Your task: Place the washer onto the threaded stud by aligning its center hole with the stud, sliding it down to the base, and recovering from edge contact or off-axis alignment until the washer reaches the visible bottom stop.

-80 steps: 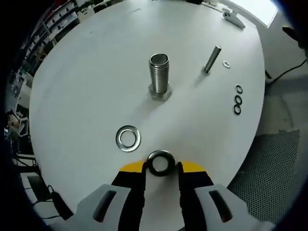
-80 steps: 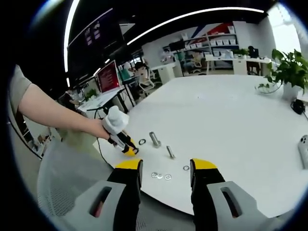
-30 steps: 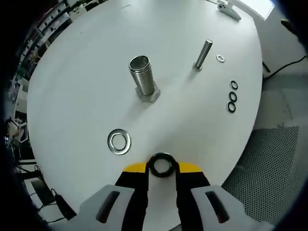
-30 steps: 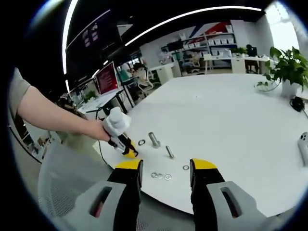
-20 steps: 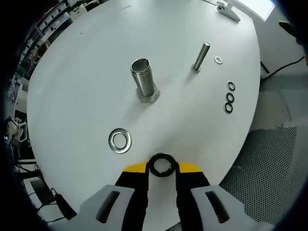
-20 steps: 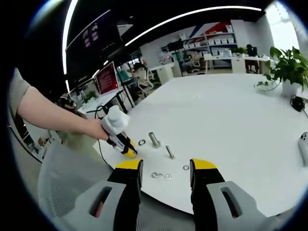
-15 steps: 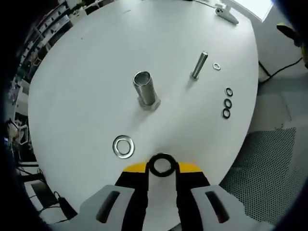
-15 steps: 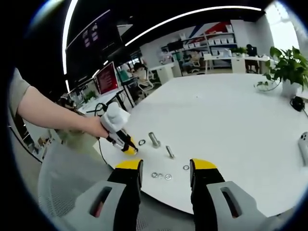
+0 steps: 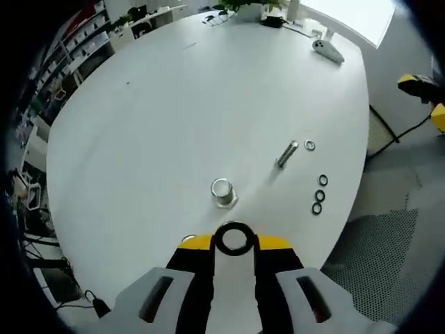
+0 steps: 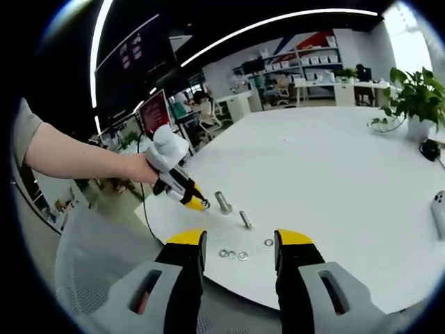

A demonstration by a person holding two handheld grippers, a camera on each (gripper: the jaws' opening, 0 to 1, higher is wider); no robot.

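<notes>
My left gripper (image 9: 233,240) is shut on a dark ring-shaped washer (image 9: 233,239), held high above the white table (image 9: 174,111). The threaded stud (image 9: 222,192) stands on its hex base just beyond the washer, seen almost end-on. In the right gripper view a hand holds the left gripper (image 10: 200,204) tilted down, its tips just left of the stud (image 10: 223,202). My right gripper (image 10: 238,245) stands open near the table's front edge, nothing between its fingers.
A slim bolt (image 9: 286,154) stands right of the stud, with a small washer (image 9: 309,145) and three black rings (image 9: 319,195) nearby. A silver washer (image 9: 186,239) peeks from behind the left jaw. A potted plant (image 10: 417,104) stands far right. A mesh chair (image 9: 389,236) is beside the table.
The left gripper has risen well above the table with the washer and moved toward the stud, which now looks small and end-on. The right gripper has stayed still.
</notes>
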